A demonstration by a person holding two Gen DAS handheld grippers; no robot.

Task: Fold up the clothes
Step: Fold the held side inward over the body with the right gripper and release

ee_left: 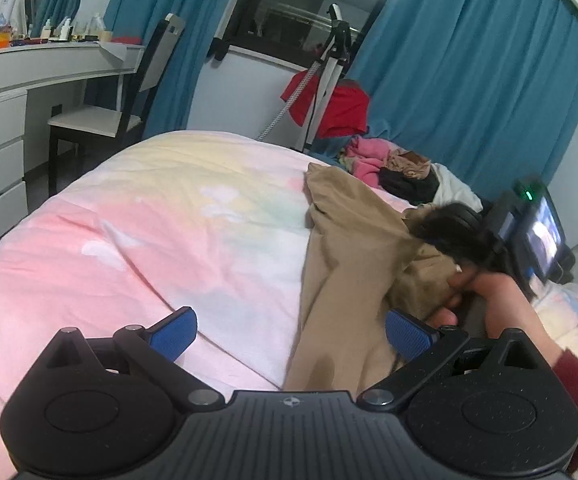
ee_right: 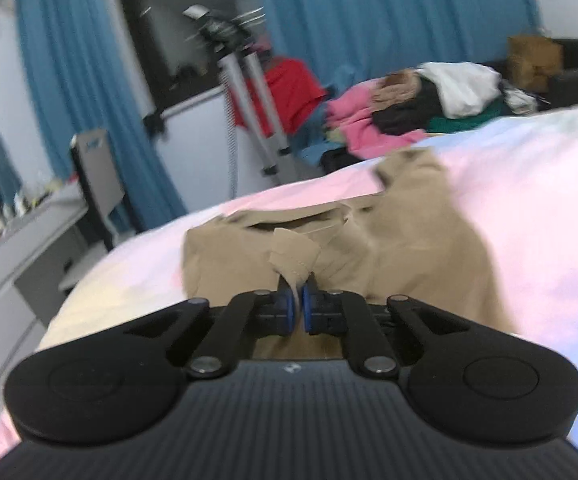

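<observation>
A tan garment (ee_left: 345, 240) lies crumpled on the pink and pastel bedspread (ee_left: 149, 216), right of centre in the left wrist view. My left gripper (ee_left: 291, 334) hovers low over the bed with its blue pads wide apart and nothing between them; the garment's near edge runs beside the right pad. Further right a hand (ee_left: 485, 300) carries the blurred right gripper (ee_left: 455, 236) at the garment's edge. In the right wrist view my right gripper (ee_right: 297, 304) is shut on a fold of the tan garment (ee_right: 329, 240), a flap of cloth rising from between its pads.
A pile of pink, black, white and green clothes (ee_right: 409, 108) sits at the bed's far side. A tripod (ee_left: 329, 80) with red cloth stands by the blue curtains (ee_left: 469, 80). A white dresser (ee_left: 9, 100) and a chair (ee_left: 105, 116) stand left of the bed.
</observation>
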